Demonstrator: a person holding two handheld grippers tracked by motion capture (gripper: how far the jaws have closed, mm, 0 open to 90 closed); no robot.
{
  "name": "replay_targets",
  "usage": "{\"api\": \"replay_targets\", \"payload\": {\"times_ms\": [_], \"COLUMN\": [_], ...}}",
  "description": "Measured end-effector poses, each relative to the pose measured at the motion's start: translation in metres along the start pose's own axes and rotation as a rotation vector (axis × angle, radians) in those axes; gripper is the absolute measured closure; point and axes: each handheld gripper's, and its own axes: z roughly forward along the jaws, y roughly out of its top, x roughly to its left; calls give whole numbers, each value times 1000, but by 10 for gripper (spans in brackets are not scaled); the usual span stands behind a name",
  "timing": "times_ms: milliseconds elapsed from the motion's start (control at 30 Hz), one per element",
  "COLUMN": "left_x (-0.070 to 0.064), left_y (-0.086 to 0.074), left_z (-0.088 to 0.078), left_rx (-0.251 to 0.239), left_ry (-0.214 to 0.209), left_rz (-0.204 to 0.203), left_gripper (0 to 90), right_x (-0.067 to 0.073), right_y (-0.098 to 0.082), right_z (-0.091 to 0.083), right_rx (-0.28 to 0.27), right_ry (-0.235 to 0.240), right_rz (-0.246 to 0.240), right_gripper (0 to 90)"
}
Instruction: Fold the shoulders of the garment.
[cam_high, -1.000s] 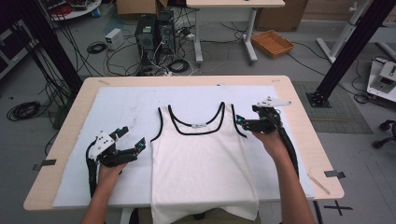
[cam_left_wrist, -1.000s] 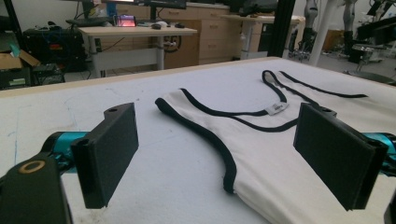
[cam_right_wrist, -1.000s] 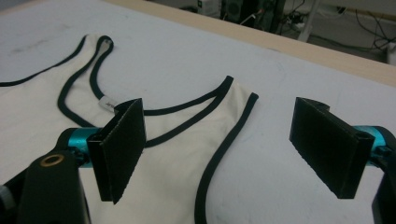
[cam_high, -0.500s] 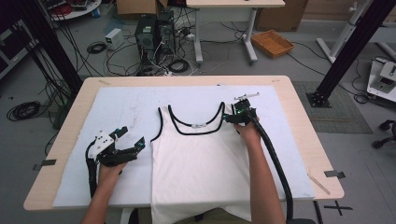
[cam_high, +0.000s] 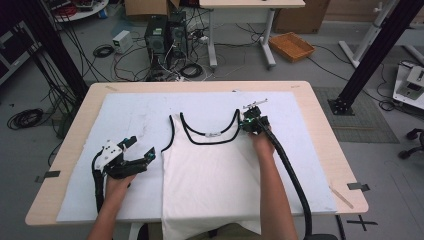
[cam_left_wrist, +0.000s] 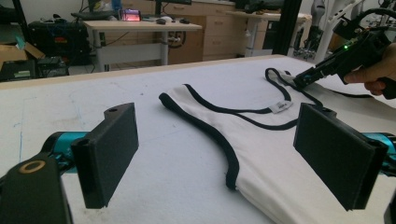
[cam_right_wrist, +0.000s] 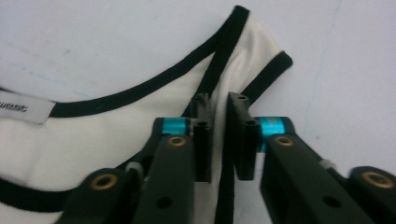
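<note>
White tank top (cam_left_wrist: 261, 154) between wide-apart jaws; right gripper (cam_left_wrist: 299, 80) on its strap.

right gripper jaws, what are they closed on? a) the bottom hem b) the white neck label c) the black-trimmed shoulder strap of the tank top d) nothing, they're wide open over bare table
c: in the right gripper view the right gripper has its jaws nearly together with the black-trimmed shoulder strap of the tank top running between them, well away from the neck label.

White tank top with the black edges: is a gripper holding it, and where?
Yes. The right gripper pinches the white black-trimmed tank top at its shoulder strap. The left gripper holds nothing.
</note>
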Motion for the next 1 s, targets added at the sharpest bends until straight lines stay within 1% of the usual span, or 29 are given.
{"api": "replay_targets", "payload": {"times_ms": [33, 67, 100, 133, 167, 200, 233, 267, 300, 333, 367, 400, 467, 500, 533, 567, 600, 633, 667, 700, 733, 767, 800, 833, 867, 900, 967, 1000], "left_x": [0, 0, 0, 0, 0, 0, 0, 0, 0, 0, -1, -1, -2, -2, -1, 0, 0, 0, 0, -1, -1, -2, -2, -2, -2, -2, -2, -2], "left_y": [0, 0, 0, 0, 0, 0, 0, 0, 0, 0, 0, 0, 0, 0, 0, 0, 0, 0, 0, 0, 0, 0, 0, 0, 0, 0, 0, 0], "left_z": [0, 0, 0, 0, 0, 0, 0, 0, 0, 0, 0, 0, -1, -1, -2, -3, -3, -4, -4, -4, -4, -4, -4, -4, -4, -4, -4, -3], "left_rx": [0, -3, -1, -1, 0, -1, -1, -1, 1, 1, 0, 3, 12, 16, 19, 15, 11, 9, 11, 11, 13, 15, 15, 15, 15, 14, 15, 15], "left_ry": [0, 1, 0, -1, -3, -3, -3, -2, -2, -2, -3, -4, -4, 2, 4, 5, 9, 13, 11, 12, 12, 11, 9, 9, 9, 10, 10, 9], "left_rz": [0, 0, 3, 3, 4, 4, 3, 2, 4, 4, 3, 4, 4, -7, -12, -21, -31, -39, -36, -30, -23, -18, -15, -14, -15, -18, -16, -15], "left_gripper": [138, 139, 139, 139, 139, 139, 139, 139, 139, 139, 139, 139, 139, 139, 139, 138, 138, 138, 138, 138, 138, 138, 138, 138, 138, 138, 138, 138], "right_x": [0, -3, -3, -5, -6, -6, -6, -6, -6, -6, -6, -6, -5, -1, -1, 5, 5, 12, 12, 13, 15, 15, 17, 17, 18, 21, 22, 22], "right_y": [0, 0, 0, -1, -1, -1, -1, -2, -5, -5, -9, -9, -15, -24, -24, -33, -33, -46, -46, -50, -60, -60, -68, -68, -71, -76, -81, -81], "right_z": [0, -2, -2, -7, -12, -16, -16, -21, -30, -30, -41, -41, -52, -64, -64, -71, -71, -81, -81, -84, -92, -92, -97, -97, -99, -101, -102, -102], "right_rx": [0, -12, -12, -71, -101, -125, -125, -143, -180, -180, -217, -217, -253, -269, -269, -261, -261, -269, -269, -276, -300, -300, -297, -297, -300, -291, -271, -271], "right_ry": [0, 42, 42, 82, 94, 103, 103, 115, 141, 141, 159, 159, 176, 188, 188, 182, 182, 175, 175, 185, 203, 203, 230, 230, 253, 284, 321, 321], "right_rz": [0, 21, 21, 44, 45, 34, 34, 22, -5, -5, -25, -25, -38, -70, -70, -106, -106, -141, -141, -144, -157, -157, -176, -176, -180, -182, -172, -172], "right_gripper": [837, 847, 847, 850, 851, 850, 850, 851, 851, 851, 850, 850, 850, 849, 849, 848, 848, 847, 847, 846, 843, 843, 839, 839, 835, 808, 716, 716]}}
